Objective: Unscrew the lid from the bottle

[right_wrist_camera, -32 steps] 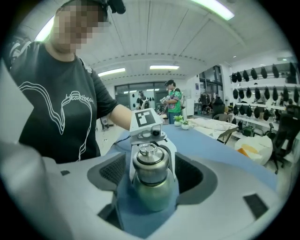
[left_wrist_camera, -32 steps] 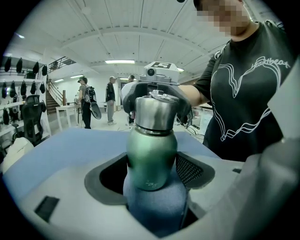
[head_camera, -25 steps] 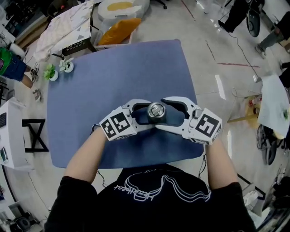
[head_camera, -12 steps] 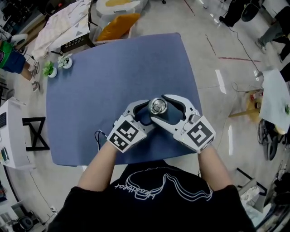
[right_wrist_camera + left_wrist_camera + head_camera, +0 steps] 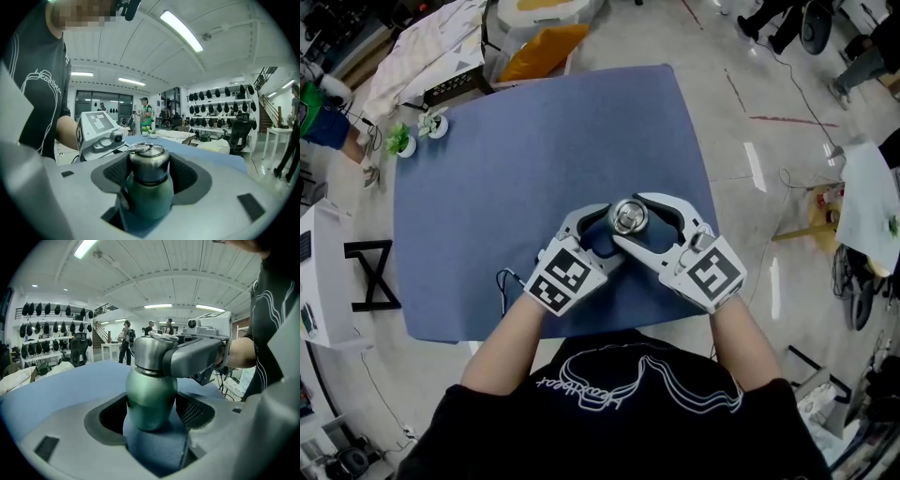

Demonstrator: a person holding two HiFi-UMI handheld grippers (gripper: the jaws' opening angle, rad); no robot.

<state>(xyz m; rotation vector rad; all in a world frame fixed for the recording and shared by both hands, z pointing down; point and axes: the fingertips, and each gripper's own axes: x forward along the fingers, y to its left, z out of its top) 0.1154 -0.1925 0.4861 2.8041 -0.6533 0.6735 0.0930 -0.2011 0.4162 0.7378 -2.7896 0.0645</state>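
A green bottle (image 5: 151,397) with a steel lid (image 5: 627,217) stands upright on the blue table (image 5: 534,141), near its front edge. My left gripper (image 5: 604,234) comes in from the lower left and is shut on the bottle's green body (image 5: 147,197), low down. My right gripper (image 5: 632,225) reaches in from the lower right at lid height. Its jaws are closing, with the lid (image 5: 149,164) between them and both pads against its sides. In the left gripper view one grey right fingertip (image 5: 197,352) wraps the lid. The bottle's base is hidden by the fingers.
Two small potted plants (image 5: 417,131) sit at the table's far left corner. Beyond the far edge are a white tub with an orange bag (image 5: 546,42) and a cloth-covered bench (image 5: 422,66). People stand far off in the hall.
Both grippers swung round the bottle early in the second, the marker cubes shifting nearer my body. Since half a second ago almost nothing has moved. The bottle stays in place.
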